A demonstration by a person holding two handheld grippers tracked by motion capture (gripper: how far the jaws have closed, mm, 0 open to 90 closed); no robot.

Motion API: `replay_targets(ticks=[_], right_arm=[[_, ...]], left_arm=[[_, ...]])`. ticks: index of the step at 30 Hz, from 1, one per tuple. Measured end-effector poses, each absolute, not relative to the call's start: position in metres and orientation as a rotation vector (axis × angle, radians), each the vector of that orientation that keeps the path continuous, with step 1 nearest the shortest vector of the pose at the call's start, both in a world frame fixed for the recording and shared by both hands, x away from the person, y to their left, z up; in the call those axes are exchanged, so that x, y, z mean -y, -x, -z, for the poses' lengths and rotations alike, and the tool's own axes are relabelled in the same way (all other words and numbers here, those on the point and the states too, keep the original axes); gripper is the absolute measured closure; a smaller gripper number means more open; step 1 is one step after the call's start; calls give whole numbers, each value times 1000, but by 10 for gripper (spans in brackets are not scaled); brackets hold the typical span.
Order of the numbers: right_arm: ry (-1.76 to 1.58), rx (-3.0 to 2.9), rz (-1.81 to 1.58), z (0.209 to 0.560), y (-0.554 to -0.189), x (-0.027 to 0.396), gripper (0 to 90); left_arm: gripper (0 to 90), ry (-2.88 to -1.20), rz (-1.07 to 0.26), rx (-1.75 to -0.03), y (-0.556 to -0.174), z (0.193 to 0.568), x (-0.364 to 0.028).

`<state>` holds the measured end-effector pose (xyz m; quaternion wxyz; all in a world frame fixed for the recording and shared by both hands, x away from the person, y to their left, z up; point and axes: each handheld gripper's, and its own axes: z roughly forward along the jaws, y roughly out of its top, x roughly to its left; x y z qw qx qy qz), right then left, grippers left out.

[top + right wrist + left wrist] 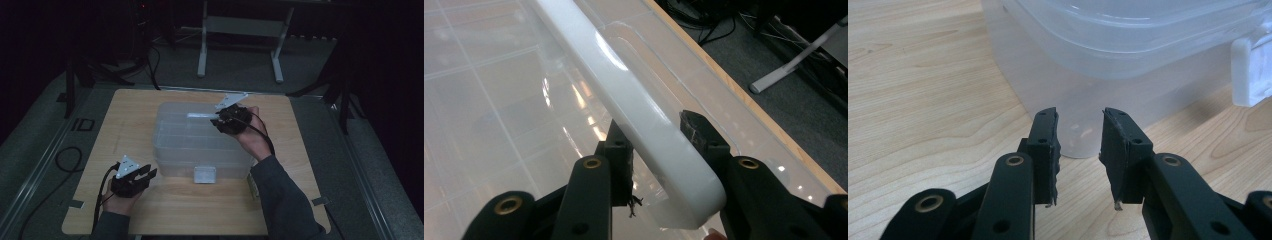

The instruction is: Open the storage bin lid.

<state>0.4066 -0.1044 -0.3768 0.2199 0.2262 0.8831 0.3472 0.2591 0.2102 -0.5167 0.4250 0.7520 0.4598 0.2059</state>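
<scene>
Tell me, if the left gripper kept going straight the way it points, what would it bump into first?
Most likely the rounded near corner of the clear plastic storage box, straight ahead of the open left gripper; how wide the gap between them is, I cannot tell.

Dim, dark-edged high view, brighter sharp gripper views, soft glare on translucent plastic box (574, 95)

The floor (82, 124) just left of the worktop (125, 115) bears dark letters that read roughly "ID"; no other text is legible.
</scene>
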Motion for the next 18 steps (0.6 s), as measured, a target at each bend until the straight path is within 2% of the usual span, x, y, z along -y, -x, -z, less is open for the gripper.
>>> replay_targets(ticks=[18], right_arm=[[-631,-2480,-988,370,-415,107,677]], left_arm=[[678,-1881,-541,-1116,-259,505,-208]])
